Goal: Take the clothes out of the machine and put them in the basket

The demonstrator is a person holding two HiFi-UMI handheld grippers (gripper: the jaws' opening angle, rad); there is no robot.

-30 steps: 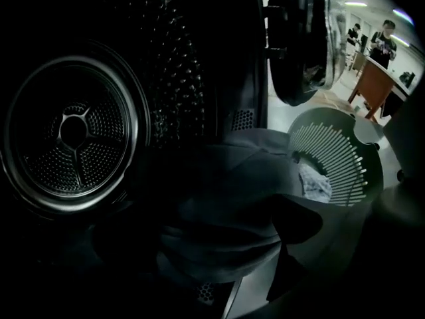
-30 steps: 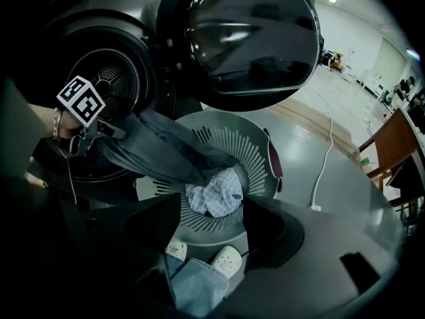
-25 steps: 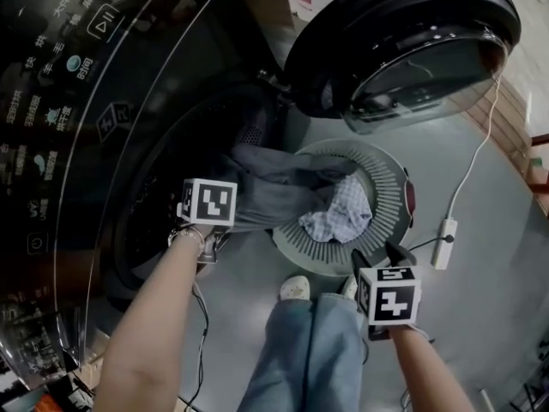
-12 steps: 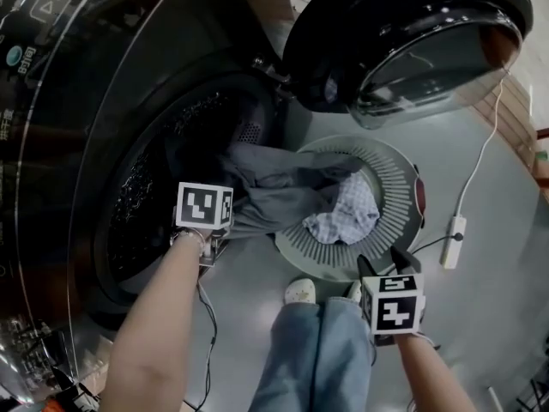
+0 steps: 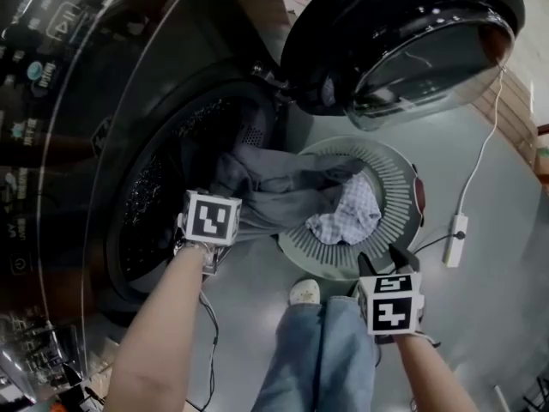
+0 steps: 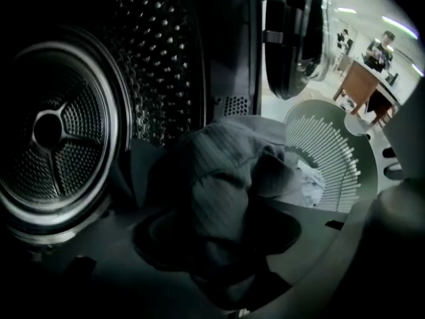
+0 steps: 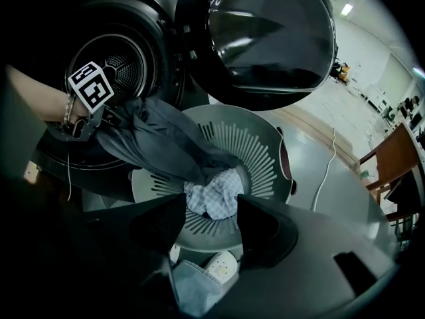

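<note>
The head view is dim and slightly soft. Pale reflections streak the glossy front of the washing machine [image 5: 60,101], curved highlights sit on the door glass [image 5: 429,67], and the grey floor [image 5: 506,161] is evenly lit. The left gripper view is very dark. Only the perforated steel drum [image 6: 60,131] catches glints, the grey garment [image 6: 219,178] close to the lens is smeared out of focus, and the room at upper right is blown out. The right gripper view bends straight lines, goes black at its corners, and shows bright ceiling lights [image 7: 346,8].
</note>
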